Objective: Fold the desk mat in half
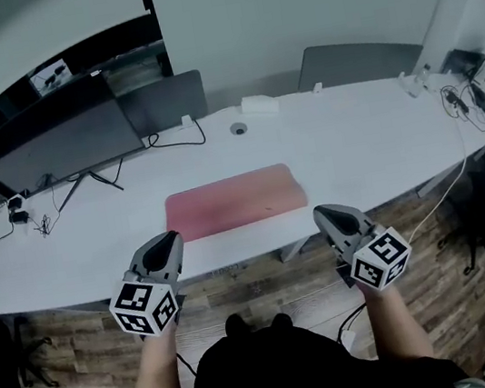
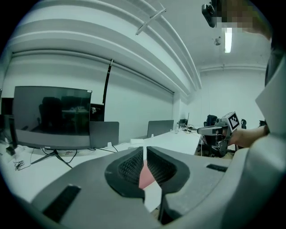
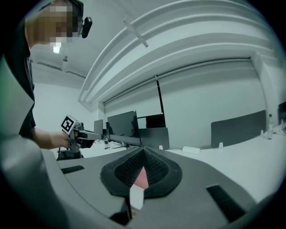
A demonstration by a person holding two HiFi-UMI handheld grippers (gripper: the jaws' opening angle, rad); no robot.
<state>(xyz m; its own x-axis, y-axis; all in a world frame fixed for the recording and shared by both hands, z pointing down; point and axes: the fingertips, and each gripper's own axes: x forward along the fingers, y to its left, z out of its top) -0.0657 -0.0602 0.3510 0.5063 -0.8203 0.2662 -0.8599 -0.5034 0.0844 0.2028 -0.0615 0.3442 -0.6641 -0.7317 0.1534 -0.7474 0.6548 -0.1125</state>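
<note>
Mat [image 1: 235, 202], pink, lies flat on the white desk [image 1: 353, 138] at the centre of the head view, close to the desk's front edge. Nothing holds it.

The left gripper [image 1: 169, 239] is at lower left of the frame, its tip just below the mat's lower left corner. In its own view the jaws are practically closed, with only a thin slit between the tips and nothing in it. A strip of pink mat shows beyond and below them.

The right gripper [image 1: 324, 213] is at lower right, its tip just to the right of the mat's lower right corner. Its jaws are fully closed on nothing, and pink shows past them too.

A dark monitor [image 1: 59, 141] stands at upper left of the desk.
</note>
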